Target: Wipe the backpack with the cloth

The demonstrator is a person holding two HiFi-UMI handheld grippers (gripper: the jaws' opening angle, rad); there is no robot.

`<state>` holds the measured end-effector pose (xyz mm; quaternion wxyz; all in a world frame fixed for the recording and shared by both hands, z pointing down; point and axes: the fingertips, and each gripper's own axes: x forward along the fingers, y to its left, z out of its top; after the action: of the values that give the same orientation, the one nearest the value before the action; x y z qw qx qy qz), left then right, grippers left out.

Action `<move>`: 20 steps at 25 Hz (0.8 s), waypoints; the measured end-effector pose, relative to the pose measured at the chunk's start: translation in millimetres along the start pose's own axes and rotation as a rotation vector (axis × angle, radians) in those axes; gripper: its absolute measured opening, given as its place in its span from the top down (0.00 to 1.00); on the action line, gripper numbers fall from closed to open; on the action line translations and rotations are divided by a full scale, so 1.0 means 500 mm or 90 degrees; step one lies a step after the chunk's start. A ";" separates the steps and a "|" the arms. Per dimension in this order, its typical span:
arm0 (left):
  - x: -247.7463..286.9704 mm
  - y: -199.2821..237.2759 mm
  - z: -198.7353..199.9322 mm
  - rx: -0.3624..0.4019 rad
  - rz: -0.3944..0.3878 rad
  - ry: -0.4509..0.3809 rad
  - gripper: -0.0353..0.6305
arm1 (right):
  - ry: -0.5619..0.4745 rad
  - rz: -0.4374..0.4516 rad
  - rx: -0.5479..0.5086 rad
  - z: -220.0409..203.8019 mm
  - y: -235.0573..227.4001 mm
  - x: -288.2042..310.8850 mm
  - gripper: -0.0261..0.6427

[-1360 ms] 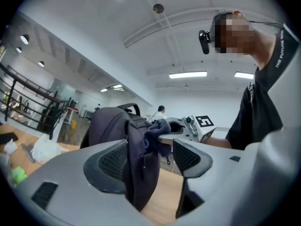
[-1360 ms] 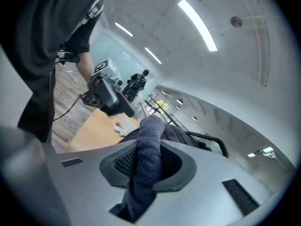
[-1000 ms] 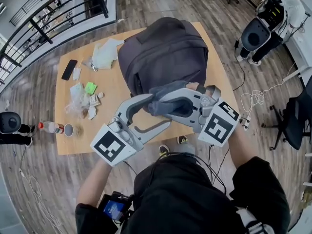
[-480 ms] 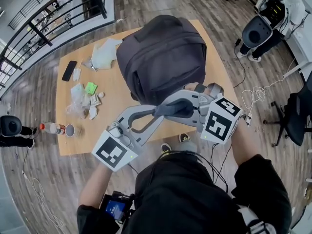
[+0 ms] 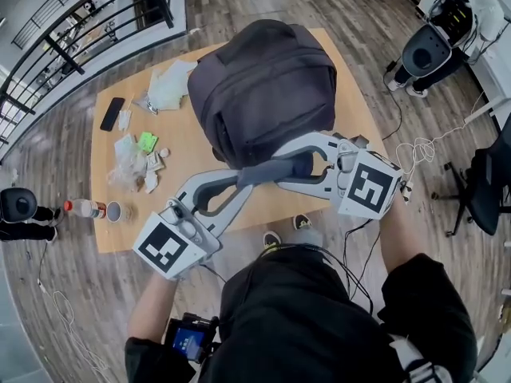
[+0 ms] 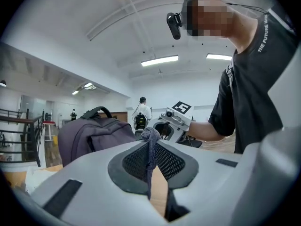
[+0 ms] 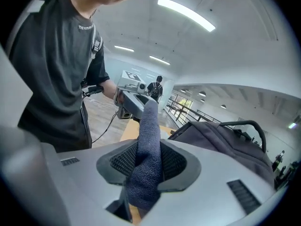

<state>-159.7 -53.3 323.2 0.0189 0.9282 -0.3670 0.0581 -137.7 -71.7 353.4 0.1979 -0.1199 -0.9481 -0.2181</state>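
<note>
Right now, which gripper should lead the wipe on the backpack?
Right. The right gripper clamps a thick bunch of the cloth close beside the backpack; the left gripper, whose jaws have just been closing, pinches only a thin edge.

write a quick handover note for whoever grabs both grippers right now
Left gripper: jaws have just been closing and now pinch one end of the cloth.
Right gripper: shut on the other end of the cloth.
Things: the cloth hangs stretched between the two grippers, over the near edge of the table, just in front of the backpack, which sits on the table.
Done: cloth picked up and held by both grippers.
Left: bring the cloth onto the backpack and wipe it. Whether the cloth touches the bag yet cannot be told.
</note>
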 end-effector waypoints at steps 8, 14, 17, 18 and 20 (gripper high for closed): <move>-0.020 0.033 -0.028 0.018 0.039 0.007 0.86 | 0.006 -0.247 0.069 -0.033 -0.152 -0.094 0.85; -0.049 0.059 -0.044 -0.012 0.079 0.000 0.86 | 0.197 -0.597 0.168 -0.163 -0.343 -0.220 0.85; -0.050 0.056 -0.038 -0.016 0.085 -0.006 0.86 | 0.180 -0.515 0.193 -0.149 -0.318 -0.104 0.85; -0.051 0.056 -0.036 -0.020 0.087 -0.010 0.86 | 0.161 -0.473 0.200 -0.132 -0.301 -0.052 0.85; -0.052 0.055 -0.031 -0.025 0.090 -0.014 0.86 | 0.109 -0.393 0.208 -0.078 -0.262 0.043 0.85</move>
<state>-199.0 -54.5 335.1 0.0286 0.8999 -0.4332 0.0418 -185.4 -201.7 346.9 0.2178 0.2240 -0.9421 -0.1220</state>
